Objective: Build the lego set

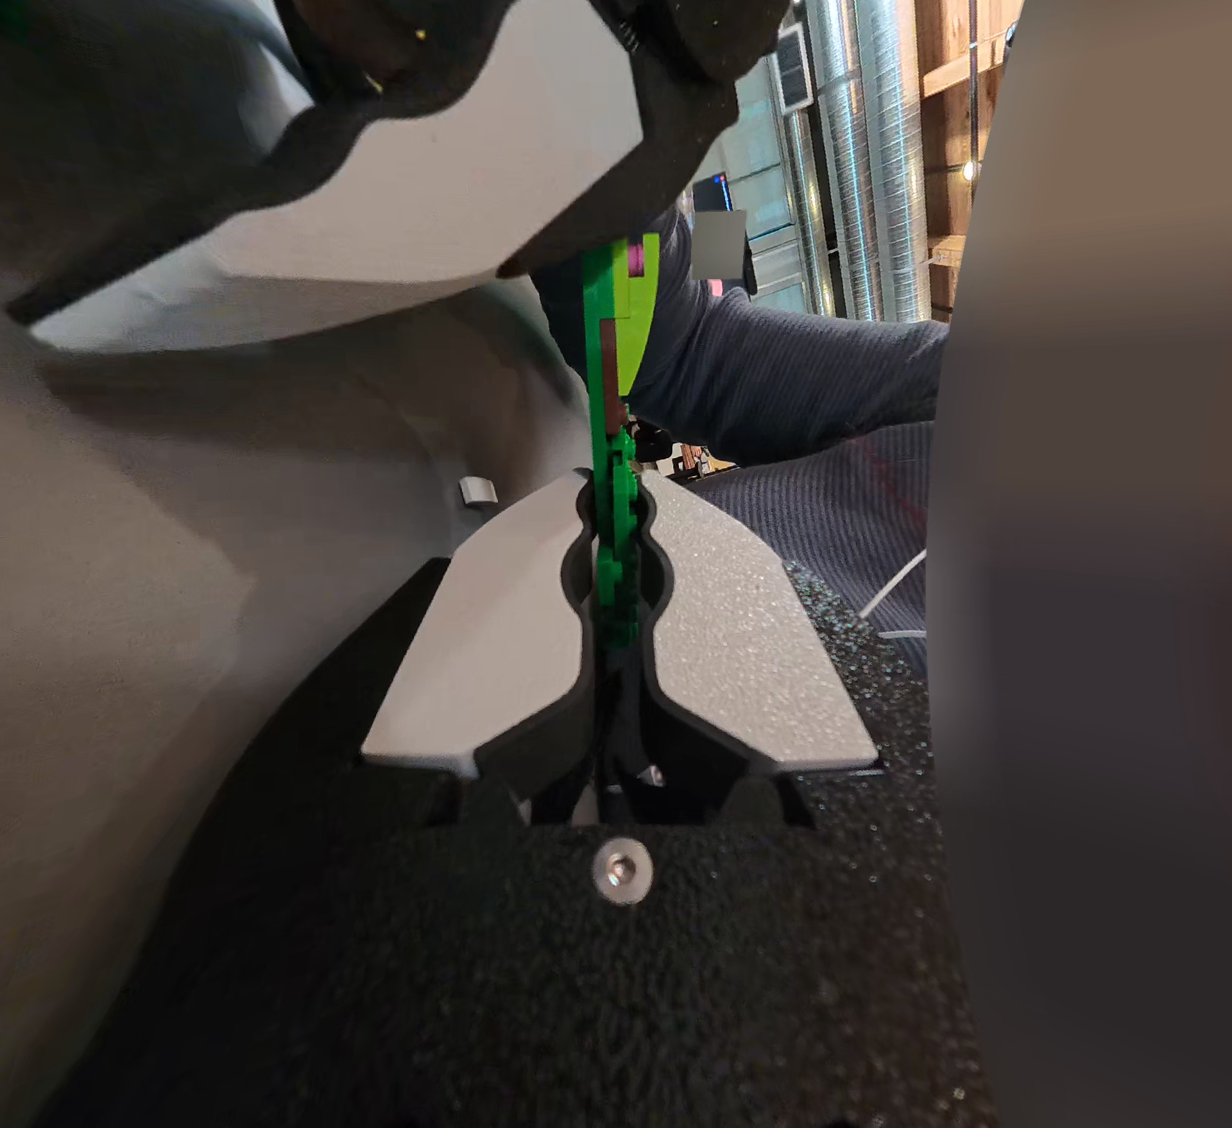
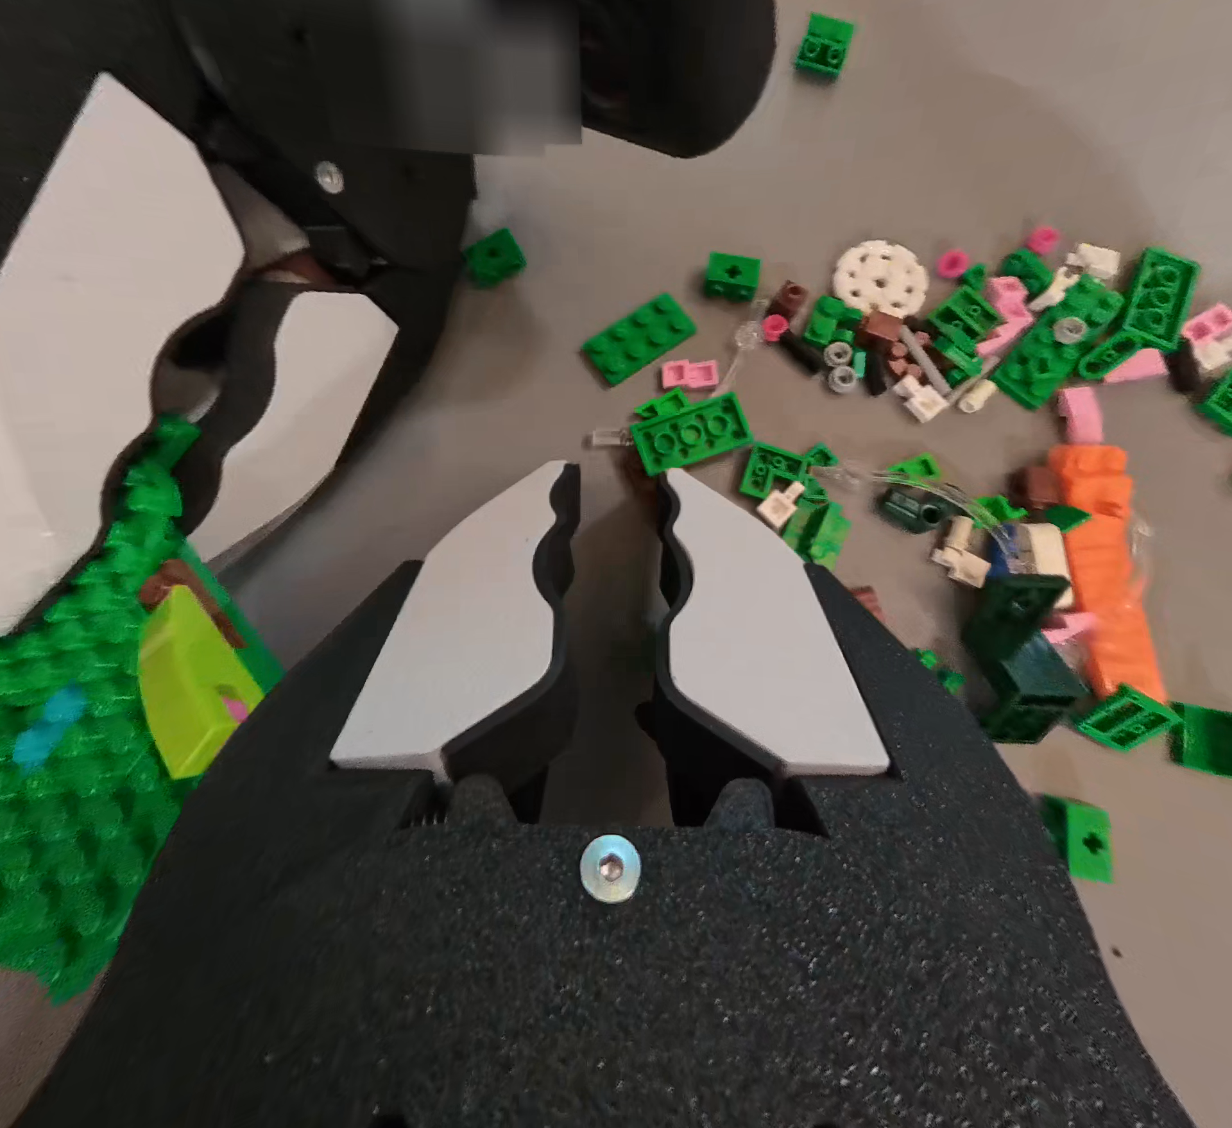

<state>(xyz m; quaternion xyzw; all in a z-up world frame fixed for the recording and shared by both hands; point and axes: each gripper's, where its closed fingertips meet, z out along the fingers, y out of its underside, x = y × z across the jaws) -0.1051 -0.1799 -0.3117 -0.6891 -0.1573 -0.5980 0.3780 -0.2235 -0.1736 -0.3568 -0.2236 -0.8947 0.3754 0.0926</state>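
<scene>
1. The left gripper (image 1: 617, 496) has its two grey fingers (image 1: 493, 616) pressed together on the edge of a green baseplate (image 1: 617, 536), which stands edge-on between them in the left wrist view.
2. On this baseplate sits a lime-green curved piece (image 1: 633, 323), with a thin brown piece (image 1: 610, 369) beside it and a small magenta part near its top.
3. In the right wrist view the same baseplate (image 2: 73, 763) fills the lower left corner, with the lime-green piece (image 2: 193, 683) on it and a light blue spot on its studs.
4. The right gripper (image 2: 619, 483) has its fingers (image 2: 480, 616) apart, with a clear gap between them and nothing in it; it is above the grey table (image 2: 867, 176).
5. In the left wrist view the right gripper (image 1: 520, 269) shows in the upper part, its tip just beside the top of the lime-green piece; whether it touches there I cannot tell.
6. A pile of loose bricks (image 2: 933, 363) lies on the table to the right of the right gripper: many green plates, some pink pieces, and a white round plate (image 2: 880, 279).
7. An orange piece (image 2: 1100, 563) lies at the right side of this pile.
8. Behind the baseplate in the left wrist view there is a person's dark blue sleeve (image 1: 767, 376).
</scene>
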